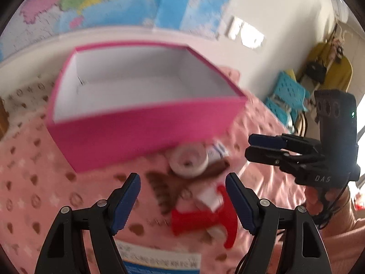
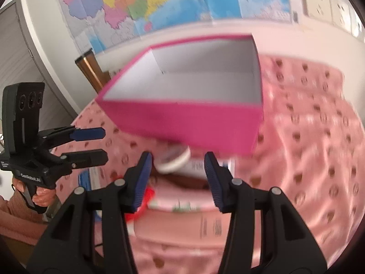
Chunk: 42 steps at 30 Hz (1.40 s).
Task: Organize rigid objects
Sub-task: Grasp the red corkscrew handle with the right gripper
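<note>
On the pink patterned bedspread, an open pink box with a white inside stands tilted toward the cameras, its far rim close to the pale bed edge below a wall map. Bare bedspread lies to the box's left in the left wrist view and to its right in the right wrist view. In front of the near wall the room is crowded: a white tape roll lies just beside the box's lower corner, with a red plastic piece nearer the camera and a brown comb-like thing between them; blur hides whether they touch.

The left gripper points down at this clutter, its blue-padded jaws wide apart with nothing between them. The right gripper also slants downward, jaws parted and opening, the tape roll beyond its tips, not gripped.

Only the left wrist view shows blue crates and a yellow chair off the bed's right side. Only the right wrist view shows a grey door, wall sockets and the hand holding the left gripper's handle.
</note>
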Each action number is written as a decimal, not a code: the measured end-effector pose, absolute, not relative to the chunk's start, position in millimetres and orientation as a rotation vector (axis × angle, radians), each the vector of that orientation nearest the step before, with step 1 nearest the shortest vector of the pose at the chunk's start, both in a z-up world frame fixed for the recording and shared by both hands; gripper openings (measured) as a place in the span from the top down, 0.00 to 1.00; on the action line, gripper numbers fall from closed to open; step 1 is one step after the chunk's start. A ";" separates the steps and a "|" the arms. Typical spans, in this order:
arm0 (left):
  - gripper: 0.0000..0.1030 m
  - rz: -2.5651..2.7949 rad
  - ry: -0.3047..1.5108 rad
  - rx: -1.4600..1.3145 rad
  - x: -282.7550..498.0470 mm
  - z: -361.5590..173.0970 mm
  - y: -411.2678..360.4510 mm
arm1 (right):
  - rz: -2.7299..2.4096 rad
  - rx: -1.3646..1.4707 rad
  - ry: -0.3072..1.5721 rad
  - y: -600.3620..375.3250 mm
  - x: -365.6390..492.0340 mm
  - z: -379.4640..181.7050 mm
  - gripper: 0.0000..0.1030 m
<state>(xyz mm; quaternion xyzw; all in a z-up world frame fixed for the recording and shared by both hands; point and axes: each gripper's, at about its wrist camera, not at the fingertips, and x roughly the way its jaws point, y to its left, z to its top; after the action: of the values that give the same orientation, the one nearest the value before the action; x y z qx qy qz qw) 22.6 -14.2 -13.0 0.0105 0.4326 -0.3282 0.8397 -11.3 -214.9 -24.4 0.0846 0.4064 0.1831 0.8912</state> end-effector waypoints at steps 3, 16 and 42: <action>0.24 -0.688 0.935 0.022 14.4 -25.0 -16.0 | 0.402 0.208 0.872 -212.5 -27.1 -35.5 0.51; 0.24 -0.732 1.043 -0.062 1.4 -57.2 -2.1 | 0.487 0.233 0.920 -177.1 -41.1 -58.0 0.55; 0.43 -0.816 1.057 -0.046 -12.4 -50.9 -16.2 | 0.491 0.272 0.901 -180.5 -36.7 -50.8 0.79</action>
<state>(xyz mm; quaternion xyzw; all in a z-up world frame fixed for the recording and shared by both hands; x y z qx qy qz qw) -12.4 -16.2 -50.9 -0.0216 0.4898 -0.3785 0.7851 -36.7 -180.5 -50.8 0.1295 0.4298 0.2341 0.8624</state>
